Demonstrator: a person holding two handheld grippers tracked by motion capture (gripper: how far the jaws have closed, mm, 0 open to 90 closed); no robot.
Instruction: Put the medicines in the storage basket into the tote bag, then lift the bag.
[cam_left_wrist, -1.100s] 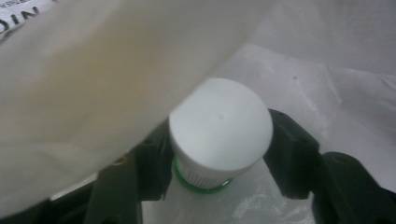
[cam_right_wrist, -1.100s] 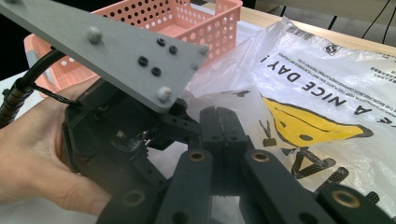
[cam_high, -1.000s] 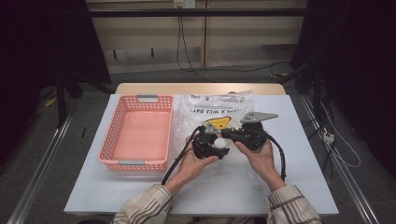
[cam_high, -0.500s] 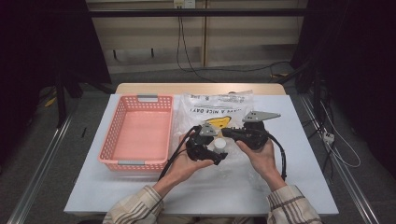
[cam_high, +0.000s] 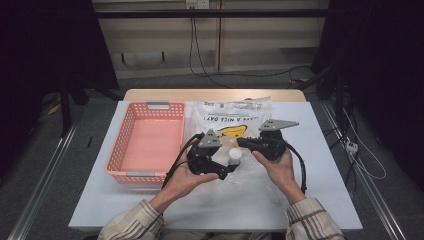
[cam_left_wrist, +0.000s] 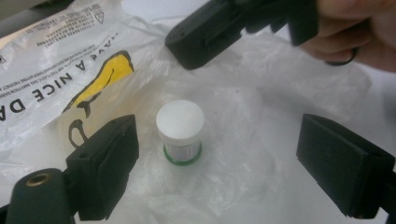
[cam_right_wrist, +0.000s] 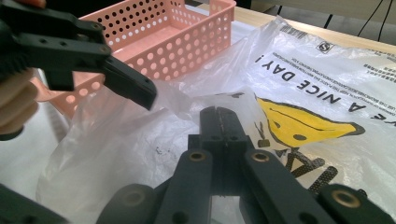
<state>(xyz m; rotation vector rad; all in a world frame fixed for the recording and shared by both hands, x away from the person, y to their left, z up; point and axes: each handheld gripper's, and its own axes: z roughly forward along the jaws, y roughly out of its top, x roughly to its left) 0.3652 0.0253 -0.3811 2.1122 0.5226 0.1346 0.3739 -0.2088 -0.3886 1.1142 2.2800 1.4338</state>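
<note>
1. Small bottle (cam_left_wrist: 180, 132) with white cap and green ring at the base, upright on the crumpled plastic bag (cam_left_wrist: 243, 154), between the fingers of the left gripper (cam_left_wrist: 219, 168) but apart from both pads.
2. Left gripper released: jaws have just been opening, wide apart now, nothing pressed between them; bottle nearer the left-hand pad (cam_left_wrist: 108, 163) in the left gripper view.
3. Right gripper (cam_right_wrist: 223, 125) clenched, jaws closed on a fold of the bag, just beyond the bottle and near the left gripper's tips.
4. In the high view, bottle (cam_high: 235, 155) between left gripper (cam_high: 226, 170) and right gripper (cam_high: 243, 143).
5. Bag printed with a yellow figure and black lettering, spread past the fingertips.
6. Pink basket (cam_high: 131, 150) well to the left of the left gripper, on the white table (cam_high: 330, 150).
</note>
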